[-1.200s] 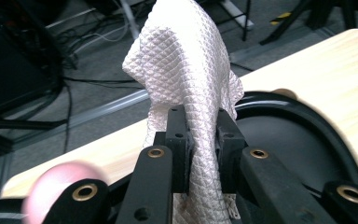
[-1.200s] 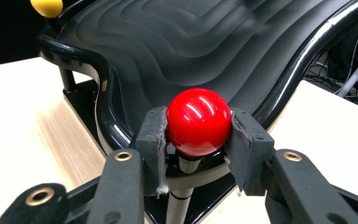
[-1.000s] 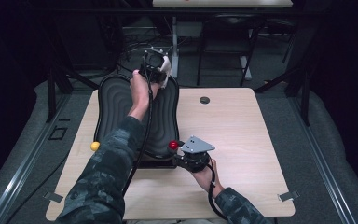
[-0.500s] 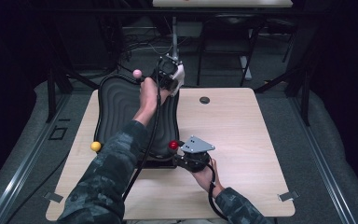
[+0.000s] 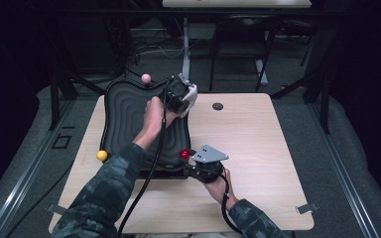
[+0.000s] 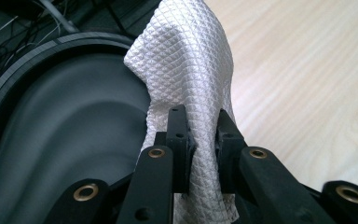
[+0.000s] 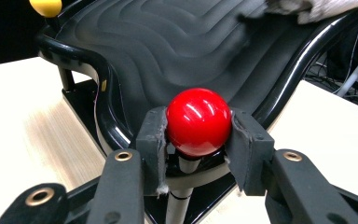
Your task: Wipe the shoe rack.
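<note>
Wiping the black wavy tray (image 5: 124,114) with a white cloth (image 6: 186,70) looks like the job in hand. Best done with slow, even strokes along the ripples, keeping the cloth flat on the tray and not letting it slip off over the rim onto the wooden table (image 5: 258,139). Good to keep the tray steady all the while, so no pulling or twisting on the red ball (image 7: 198,122). Left gripper (image 6: 198,140): jaws pinching the cloth tight, with the cloth squeezed between the two black tips and sticking up past them. From the high view, the left gripper (image 5: 181,94) up at the far right edge of the tray, near the pink ball (image 5: 146,78). Cloth hanging right over the tray's rim there, half above the tray and half above the table; touching the tray or just above it, hard to tell. Right gripper (image 7: 198,140): jaws pressed on both sides of the red ball, which sits on a thin post at the near corner of the tray. Yellow ball (image 5: 101,155) at the other near corner, left alone. Small dark round thing (image 5: 218,106) on the table farther off, well apart from both grippers.
</note>
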The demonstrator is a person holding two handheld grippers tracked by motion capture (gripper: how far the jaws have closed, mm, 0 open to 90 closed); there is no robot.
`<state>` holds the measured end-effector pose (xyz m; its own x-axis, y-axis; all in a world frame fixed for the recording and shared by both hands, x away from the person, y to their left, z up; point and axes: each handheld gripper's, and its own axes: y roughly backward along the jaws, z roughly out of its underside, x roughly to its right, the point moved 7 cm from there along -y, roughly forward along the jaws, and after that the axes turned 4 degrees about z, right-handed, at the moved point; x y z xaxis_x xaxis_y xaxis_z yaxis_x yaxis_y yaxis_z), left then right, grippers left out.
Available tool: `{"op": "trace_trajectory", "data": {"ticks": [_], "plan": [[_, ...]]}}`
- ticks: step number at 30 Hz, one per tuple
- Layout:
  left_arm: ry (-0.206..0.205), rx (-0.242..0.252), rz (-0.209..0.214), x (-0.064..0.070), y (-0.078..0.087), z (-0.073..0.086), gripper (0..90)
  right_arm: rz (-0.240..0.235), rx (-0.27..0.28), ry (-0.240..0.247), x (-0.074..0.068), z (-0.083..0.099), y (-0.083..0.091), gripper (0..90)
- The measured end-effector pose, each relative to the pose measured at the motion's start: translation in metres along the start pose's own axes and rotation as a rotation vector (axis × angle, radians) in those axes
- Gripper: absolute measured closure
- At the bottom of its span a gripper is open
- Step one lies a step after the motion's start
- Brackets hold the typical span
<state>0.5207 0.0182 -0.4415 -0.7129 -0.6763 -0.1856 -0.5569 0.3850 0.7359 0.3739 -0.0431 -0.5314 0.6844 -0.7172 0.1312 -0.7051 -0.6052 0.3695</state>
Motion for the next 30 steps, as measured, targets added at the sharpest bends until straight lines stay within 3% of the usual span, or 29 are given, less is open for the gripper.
{"op": "trace_trajectory", "data": {"ticks": [10,14,20,26,30], "plan": [[-0.088,-0.017,0.096,0.039,0.005,0.027,80.0,0.000,0.002,0.001,0.000,0.000,0.000,60.2],[-0.073,-0.010,0.153,0.048,0.007,0.037,80.1,-0.002,0.003,0.000,0.000,0.000,0.000,60.2],[-0.076,-0.016,0.207,0.059,0.010,0.048,80.3,0.005,0.001,0.005,0.000,0.000,0.000,60.2],[-0.072,-0.019,0.239,0.062,0.012,0.058,80.4,0.004,0.002,0.002,0.000,0.000,0.000,60.2],[-0.048,-0.015,0.287,0.062,0.013,0.064,80.4,0.003,0.002,-0.002,0.000,0.000,0.000,60.2]]}}
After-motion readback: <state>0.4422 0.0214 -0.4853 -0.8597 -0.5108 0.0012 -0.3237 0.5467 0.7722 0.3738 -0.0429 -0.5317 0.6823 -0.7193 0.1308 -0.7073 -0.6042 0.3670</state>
